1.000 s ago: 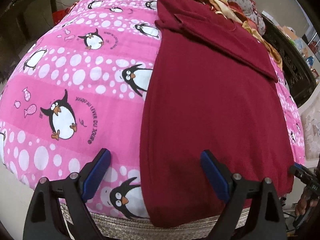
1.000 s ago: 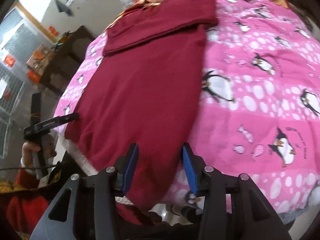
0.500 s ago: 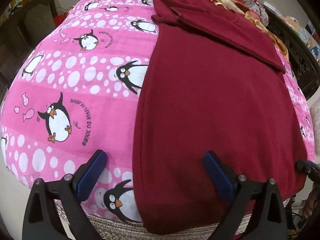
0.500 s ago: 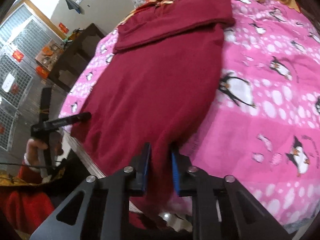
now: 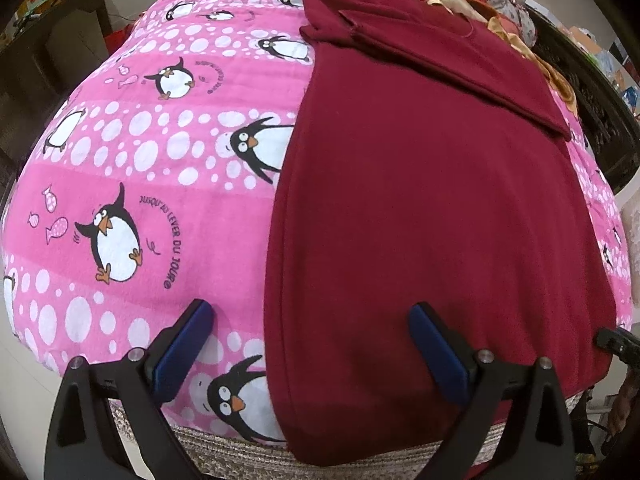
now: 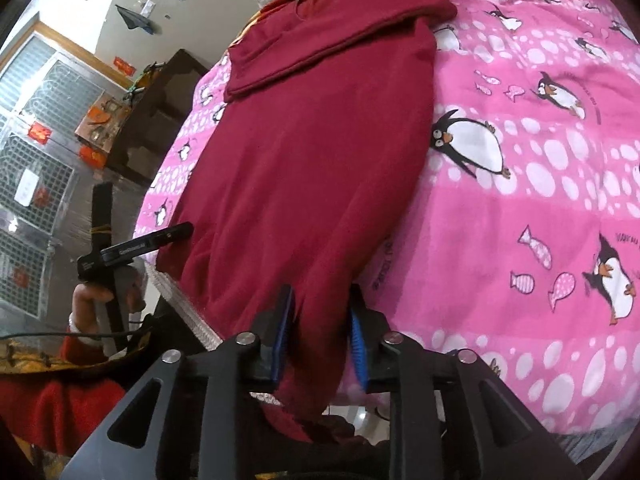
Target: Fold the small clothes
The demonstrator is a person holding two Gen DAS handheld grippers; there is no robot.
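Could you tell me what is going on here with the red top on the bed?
A person with a gripper in each hand is folding a maroon shirt spread on a pink penguin blanket, its sleeves already folded across the top. The right gripper has the shirt's near hem corner between its pads; its jaws have just been opening, so the grip looks loose. The left gripper is wide open over the opposite hem corner, holding nothing yet.
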